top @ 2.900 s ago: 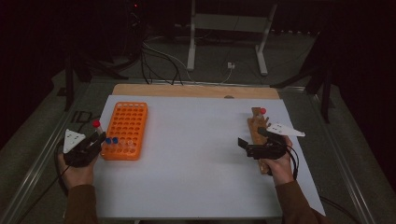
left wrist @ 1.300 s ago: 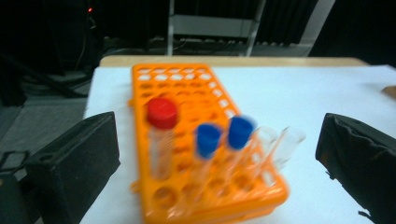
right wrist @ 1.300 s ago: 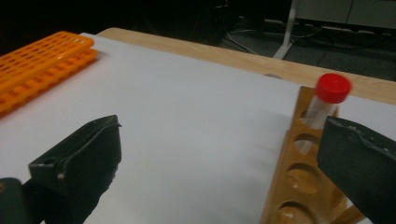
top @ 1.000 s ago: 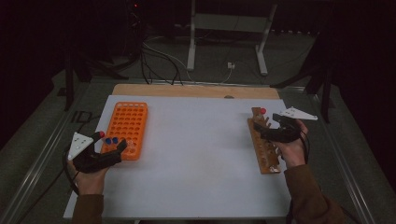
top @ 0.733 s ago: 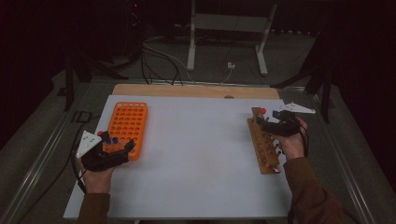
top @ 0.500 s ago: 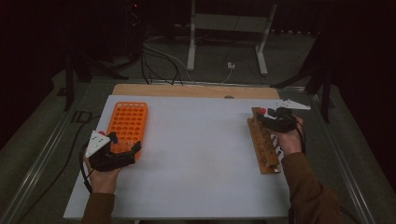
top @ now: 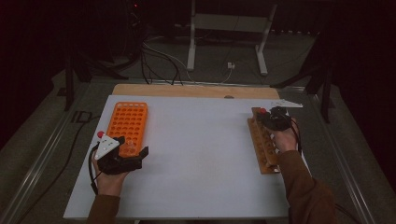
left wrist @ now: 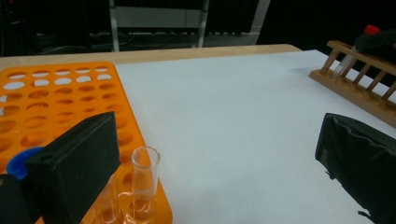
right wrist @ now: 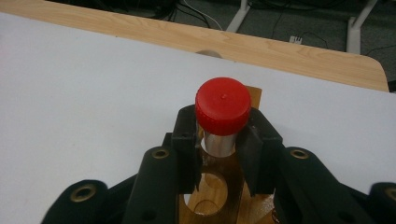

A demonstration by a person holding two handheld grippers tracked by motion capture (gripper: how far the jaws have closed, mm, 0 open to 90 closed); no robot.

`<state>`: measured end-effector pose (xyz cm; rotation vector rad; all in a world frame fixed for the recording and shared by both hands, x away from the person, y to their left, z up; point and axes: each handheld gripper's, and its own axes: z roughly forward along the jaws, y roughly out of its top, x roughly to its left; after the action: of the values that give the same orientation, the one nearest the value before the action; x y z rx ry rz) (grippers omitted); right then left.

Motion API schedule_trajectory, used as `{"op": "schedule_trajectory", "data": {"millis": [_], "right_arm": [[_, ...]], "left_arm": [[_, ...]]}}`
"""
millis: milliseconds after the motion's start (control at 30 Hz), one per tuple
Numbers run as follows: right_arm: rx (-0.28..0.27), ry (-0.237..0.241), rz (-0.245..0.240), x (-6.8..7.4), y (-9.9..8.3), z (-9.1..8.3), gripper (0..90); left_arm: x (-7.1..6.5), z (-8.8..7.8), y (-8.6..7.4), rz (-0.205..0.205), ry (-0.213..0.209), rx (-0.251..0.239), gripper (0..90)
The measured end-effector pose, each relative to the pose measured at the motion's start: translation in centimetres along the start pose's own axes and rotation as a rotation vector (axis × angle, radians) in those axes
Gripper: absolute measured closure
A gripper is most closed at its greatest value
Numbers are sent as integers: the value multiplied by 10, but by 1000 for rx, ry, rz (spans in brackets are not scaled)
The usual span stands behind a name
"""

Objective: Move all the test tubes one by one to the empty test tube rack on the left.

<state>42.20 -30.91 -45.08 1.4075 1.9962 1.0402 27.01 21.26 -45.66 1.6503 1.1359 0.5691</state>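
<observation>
At the far end of the wooden rack (top: 261, 149), my right gripper (top: 268, 118) is shut on a red-capped tube (top: 263, 111). Its jaws have just been closing. In the right gripper view the pads (right wrist: 187, 140) press the clear tube just under the red cap (right wrist: 223, 106), over a hole of the wooden rack (right wrist: 219, 198). My left gripper (top: 140, 157) stands open at the near right corner of the orange rack (top: 127, 122). An uncapped clear tube (left wrist: 144, 179) stands in the orange rack (left wrist: 60, 98) beside the left jaw, untouched. A blue cap (left wrist: 16, 163) peeks out behind that jaw.
The racks stand on a white table top (top: 201, 154), with a wooden board (top: 187, 90) along its far edge. Beyond it on the floor are a metal stand (top: 224, 42) and cables. The wooden rack (left wrist: 355, 88) shows far right in the left gripper view.
The right hand moved to the wooden rack's far end and its jaws closed on the red-capped tube. The left hand shifted right, to the orange rack's near corner.
</observation>
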Motion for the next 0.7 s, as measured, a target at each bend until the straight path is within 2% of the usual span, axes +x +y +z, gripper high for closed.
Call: {"op": "schedule_trajectory", "data": {"millis": [67,200,367,700], "right_arm": [[2,-6,-4,0,0,1,729],[-8,-7,21,0,2,2,748],[-31,-20,12,2,4,-4,750],[-156,-45,-5,5,20,-41,750]], "left_arm": [[0,0,0,3,-1,0,5],[-1,-1,0,7,-6,1,5],[1,-1,-2,-2,-8,4,4],[0,0,-3,-1,-10,11,5]]}}
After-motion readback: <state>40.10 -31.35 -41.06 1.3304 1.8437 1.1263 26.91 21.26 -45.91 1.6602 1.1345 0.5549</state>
